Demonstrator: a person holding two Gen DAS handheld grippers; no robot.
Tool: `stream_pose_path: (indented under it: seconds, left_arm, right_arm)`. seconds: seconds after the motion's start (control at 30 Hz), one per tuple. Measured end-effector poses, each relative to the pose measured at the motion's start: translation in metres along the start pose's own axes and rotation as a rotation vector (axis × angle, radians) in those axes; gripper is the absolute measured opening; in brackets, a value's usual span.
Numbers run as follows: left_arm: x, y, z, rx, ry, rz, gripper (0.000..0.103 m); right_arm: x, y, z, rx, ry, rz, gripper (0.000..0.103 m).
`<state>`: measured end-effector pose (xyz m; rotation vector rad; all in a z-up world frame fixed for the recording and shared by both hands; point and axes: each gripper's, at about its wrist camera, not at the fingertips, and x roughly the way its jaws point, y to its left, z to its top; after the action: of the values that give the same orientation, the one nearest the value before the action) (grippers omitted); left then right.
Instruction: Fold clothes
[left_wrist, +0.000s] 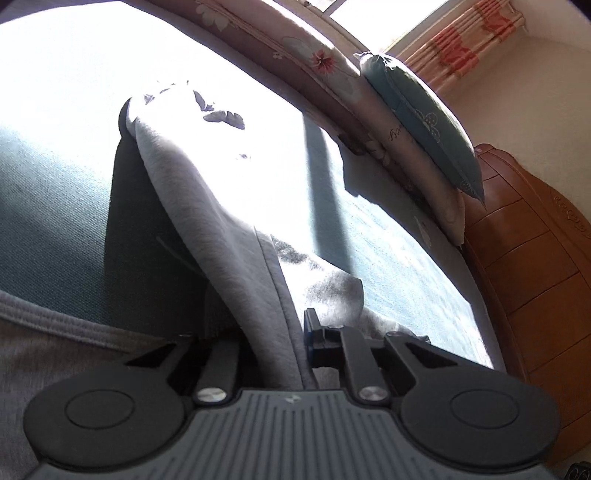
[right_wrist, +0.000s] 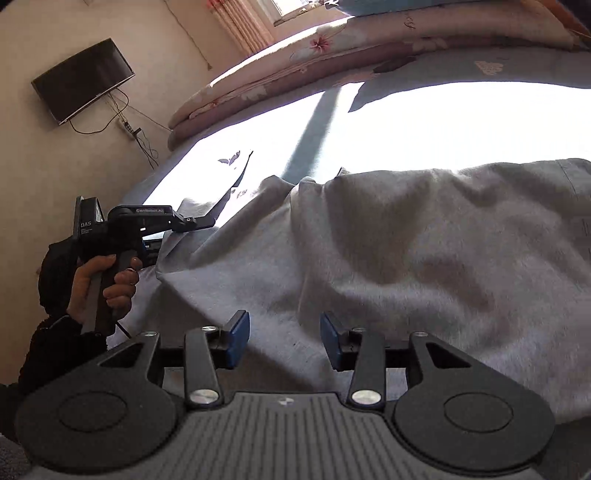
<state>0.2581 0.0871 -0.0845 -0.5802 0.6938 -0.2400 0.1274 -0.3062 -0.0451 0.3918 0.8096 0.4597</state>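
The left gripper (left_wrist: 280, 332) clenches the grey sweatshirt (right_wrist: 406, 258) on the bed (right_wrist: 443, 122); the right gripper (right_wrist: 284, 338), fingers released, hovers over the sweatshirt.

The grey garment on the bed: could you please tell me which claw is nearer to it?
Left. The left claw is shut on a fold of the grey garment, lifting it. The right claw is open just above the cloth, pads clear.

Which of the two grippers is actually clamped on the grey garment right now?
The left gripper: its jaws pinch the grey garment's edge. The right gripper hangs open above the cloth, gripping nothing.
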Motion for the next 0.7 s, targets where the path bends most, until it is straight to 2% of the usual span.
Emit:
stream_pose_path:
  seconds: [0.13,0.33,0.53,0.7]
  left_arm:
    - [-0.024,-0.031,0.006,0.071,-0.095,-0.044,0.007]
    - [-0.062,-0.074,0.015,0.151,-0.229,-0.032,0.007]
    - [-0.095,-0.099,-0.005,0.235,-0.304,0.057,0.007]
    - [-0.093,-0.094,-0.034,0.28,-0.238,0.195,0.007]
  right_arm:
    - [-0.016,-0.02,-0.003,0.059,-0.045,-0.055,0.047]
    - [-0.032,-0.034,0.004,0.097,-0.115,-0.08,0.05]
    - [-0.03,-0.043,-0.006,0.108,-0.132,-0.091,0.05]
    - [-0.031,-0.053,-0.012,0.144,-0.143,-0.077,0.05]
